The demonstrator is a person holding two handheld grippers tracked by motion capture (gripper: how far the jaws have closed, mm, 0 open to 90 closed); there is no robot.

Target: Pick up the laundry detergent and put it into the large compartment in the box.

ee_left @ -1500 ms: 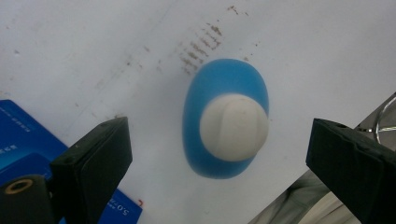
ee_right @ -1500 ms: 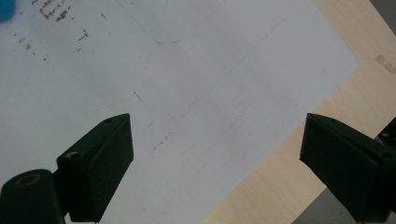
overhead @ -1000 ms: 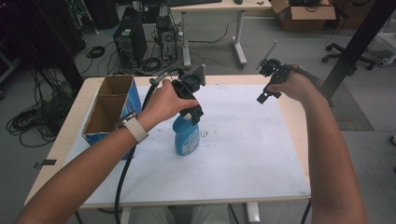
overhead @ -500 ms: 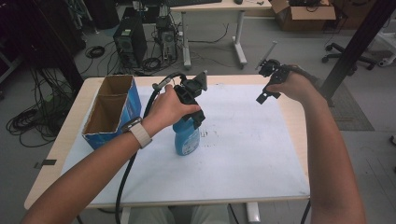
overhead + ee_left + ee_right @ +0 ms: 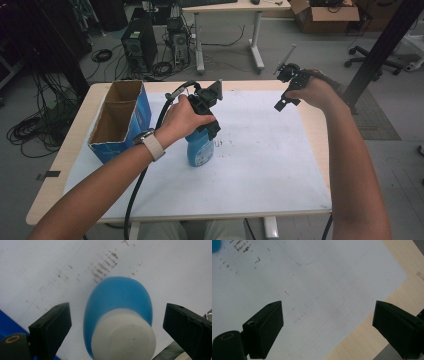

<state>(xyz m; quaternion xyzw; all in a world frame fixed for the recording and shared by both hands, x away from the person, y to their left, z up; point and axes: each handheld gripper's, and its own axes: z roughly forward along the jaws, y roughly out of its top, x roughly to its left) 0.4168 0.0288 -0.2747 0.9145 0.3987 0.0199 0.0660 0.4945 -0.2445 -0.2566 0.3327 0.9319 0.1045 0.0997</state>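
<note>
A blue spray bottle point(image 5: 199, 149) with a white top stands upright on the white sheet point(image 5: 260, 155), left of the middle. My left gripper point(image 5: 206, 125) is right above it, pointing down. In the left gripper view the bottle point(image 5: 117, 292) rises between the jaws, which stand wide apart on either side without touching it; the left gripper point(image 5: 117, 312) is open. My right gripper point(image 5: 286, 92) hangs in the air above the sheet's far right part. It is open, with bare sheet point(image 5: 312, 282) under the right gripper point(image 5: 328, 311).
An open blue cardboard box point(image 5: 120, 120) stands at the table's left side, close to the bottle. The wooden table point(image 5: 320, 135) shows around the sheet. Brown specks mark the sheet by the bottle. Computers, cables and another desk lie beyond the far edge.
My left gripper has shifted slightly right and lower over the bottle. The right gripper has stayed almost still.
</note>
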